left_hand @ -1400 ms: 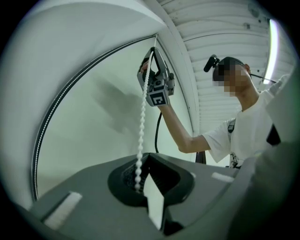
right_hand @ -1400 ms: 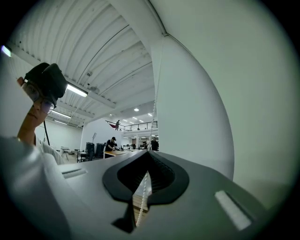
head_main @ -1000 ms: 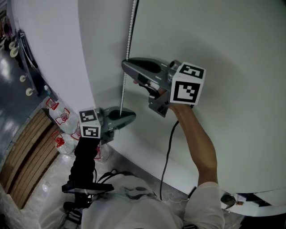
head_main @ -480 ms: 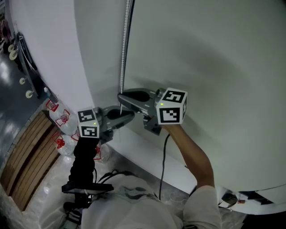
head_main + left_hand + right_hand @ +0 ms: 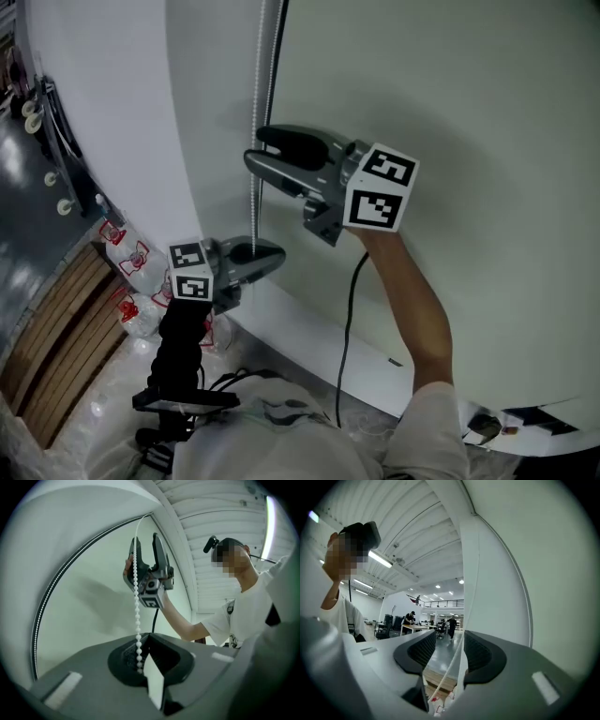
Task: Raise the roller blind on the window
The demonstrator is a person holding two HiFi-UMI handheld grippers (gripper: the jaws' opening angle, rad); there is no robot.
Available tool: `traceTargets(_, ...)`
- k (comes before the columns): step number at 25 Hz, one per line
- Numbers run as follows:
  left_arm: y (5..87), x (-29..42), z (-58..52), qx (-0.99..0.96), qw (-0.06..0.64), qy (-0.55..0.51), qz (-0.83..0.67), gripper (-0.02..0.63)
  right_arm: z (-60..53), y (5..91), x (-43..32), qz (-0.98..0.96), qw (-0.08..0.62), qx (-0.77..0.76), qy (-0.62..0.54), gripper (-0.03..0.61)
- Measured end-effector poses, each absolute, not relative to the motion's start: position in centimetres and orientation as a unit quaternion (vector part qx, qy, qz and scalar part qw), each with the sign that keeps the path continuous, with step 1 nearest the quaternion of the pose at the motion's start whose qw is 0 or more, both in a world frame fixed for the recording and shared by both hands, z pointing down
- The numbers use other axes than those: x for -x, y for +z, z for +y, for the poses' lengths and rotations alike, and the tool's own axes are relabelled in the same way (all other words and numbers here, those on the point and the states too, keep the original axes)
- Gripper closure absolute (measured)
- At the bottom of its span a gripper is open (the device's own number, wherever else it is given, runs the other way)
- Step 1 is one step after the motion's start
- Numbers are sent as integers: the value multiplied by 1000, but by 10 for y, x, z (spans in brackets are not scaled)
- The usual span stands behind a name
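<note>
The pale roller blind (image 5: 450, 112) fills the right of the head view. Its white bead chain (image 5: 255, 112) hangs down beside the blind's left edge. My left gripper (image 5: 272, 255) is low on the chain and shut on it; in the left gripper view the bead chain (image 5: 137, 620) ends pinched in that gripper (image 5: 143, 660). My right gripper (image 5: 258, 153) is higher up, its jaws opening around the chain. In the right gripper view the blurred bead chain (image 5: 457, 658) runs loose through the gap of the right gripper (image 5: 449, 651), apart from both pads.
A white wall (image 5: 112, 122) stands left of the blind, a white sill (image 5: 309, 328) below it. Plastic bottles with red labels (image 5: 131, 258) and wooden planks (image 5: 47, 347) lie lower left. A black cable (image 5: 352, 309) hangs from the right gripper. People work at desks (image 5: 410, 625) far behind.
The right gripper came down the chain to the left gripper while shut, then rose back up and spread its jaws. The left gripper sank slightly, still clamped on the chain.
</note>
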State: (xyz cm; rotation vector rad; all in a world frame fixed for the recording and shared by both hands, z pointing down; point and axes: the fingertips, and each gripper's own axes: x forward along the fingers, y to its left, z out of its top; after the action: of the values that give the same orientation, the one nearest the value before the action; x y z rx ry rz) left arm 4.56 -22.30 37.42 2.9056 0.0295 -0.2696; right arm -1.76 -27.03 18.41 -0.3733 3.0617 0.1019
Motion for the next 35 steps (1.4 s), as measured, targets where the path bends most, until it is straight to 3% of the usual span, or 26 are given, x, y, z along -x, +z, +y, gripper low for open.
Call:
traceTargets(11,377,-47,-223,-989,116,-89,9,615,-300,52,20,977,65,163,122,408)
traceTargets(15,378,-48,-222,-989,116,-88,12,614,-298,34,24,975,74,164,134,493)
traceTargets(17,379,-48,-221,-989,116,-88,13,615,-297,30,26,974,78,165,132,568)
traceTargets(28,383,-47,-221,-988,125,-87,12,615,-282,39,20,988,88,117,49,574)
traceTargets(35,378,-44,-224,-988,121,-91,10,614,-279,84,23,990,57,122,37,575)
